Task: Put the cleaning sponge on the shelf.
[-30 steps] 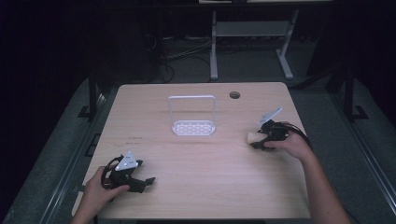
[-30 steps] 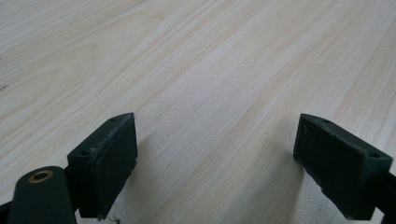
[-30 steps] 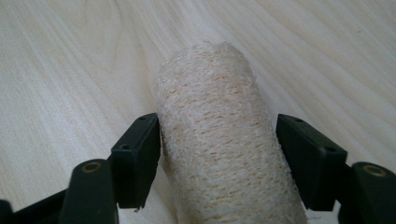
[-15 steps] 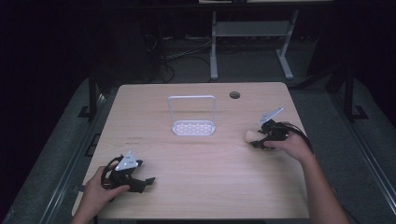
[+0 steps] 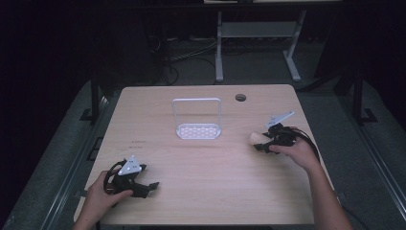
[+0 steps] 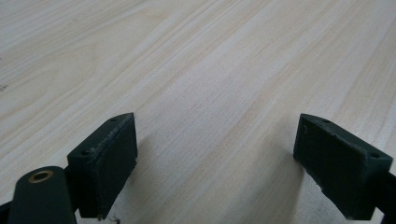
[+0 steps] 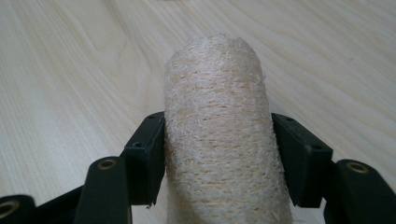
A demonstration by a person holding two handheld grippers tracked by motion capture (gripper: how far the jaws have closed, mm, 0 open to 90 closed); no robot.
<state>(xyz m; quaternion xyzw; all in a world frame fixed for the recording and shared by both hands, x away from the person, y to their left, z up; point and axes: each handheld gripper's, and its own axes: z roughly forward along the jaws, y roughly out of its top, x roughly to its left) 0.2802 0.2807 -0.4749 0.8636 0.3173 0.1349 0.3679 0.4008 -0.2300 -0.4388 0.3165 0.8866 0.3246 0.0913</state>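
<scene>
Right claw [image 7: 217, 154] gripping loofah [image 7: 219, 140], long axis pointing away along jaws, left claw [image 6: 217, 161] open over desk [image 5: 215, 191]

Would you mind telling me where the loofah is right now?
The loofah is clamped in the right gripper, low over the table's right side, right of the white rack.

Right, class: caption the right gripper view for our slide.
Right hand-held gripper clamps a pale, fibrous loofah-like roll above the light wooden table.
</scene>
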